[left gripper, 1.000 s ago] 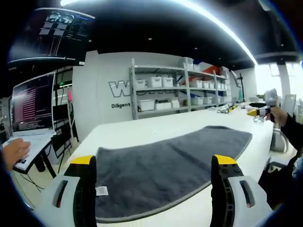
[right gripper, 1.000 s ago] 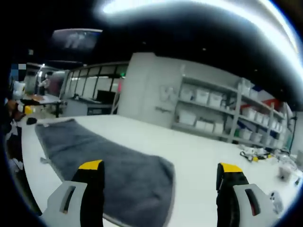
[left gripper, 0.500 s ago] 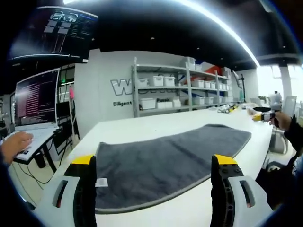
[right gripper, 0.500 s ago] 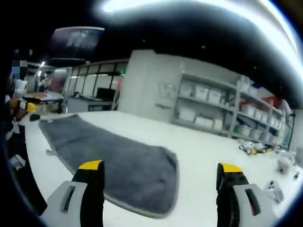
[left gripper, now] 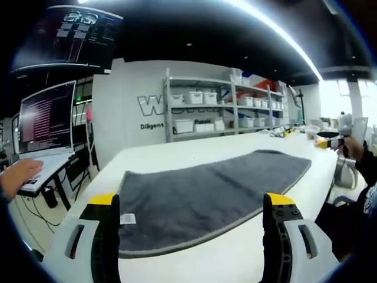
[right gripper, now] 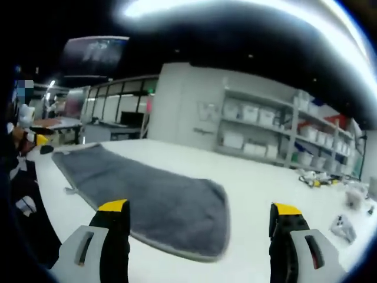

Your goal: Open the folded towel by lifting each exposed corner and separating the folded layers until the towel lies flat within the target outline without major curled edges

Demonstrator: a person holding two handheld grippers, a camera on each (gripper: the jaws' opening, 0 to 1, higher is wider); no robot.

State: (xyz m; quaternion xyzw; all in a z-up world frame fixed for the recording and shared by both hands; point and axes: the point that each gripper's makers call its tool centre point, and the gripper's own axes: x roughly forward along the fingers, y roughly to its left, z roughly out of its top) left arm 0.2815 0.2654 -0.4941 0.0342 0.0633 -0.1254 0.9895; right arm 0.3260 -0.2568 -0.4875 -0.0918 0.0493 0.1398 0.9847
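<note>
A grey towel lies spread flat on a white table — its small white tag at the near left edge. The left gripper hovers above the table's near edge, jaws wide apart and empty. The right gripper — jaws likewise parted, gripping nothing — looks down the towel's length. Shelving with white bins lines the wall behind.

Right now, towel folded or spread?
Spread lengthwise: the grey towel lies as one long flat strip on the white table. Whether a fold layer remains: cannot tell.
</note>
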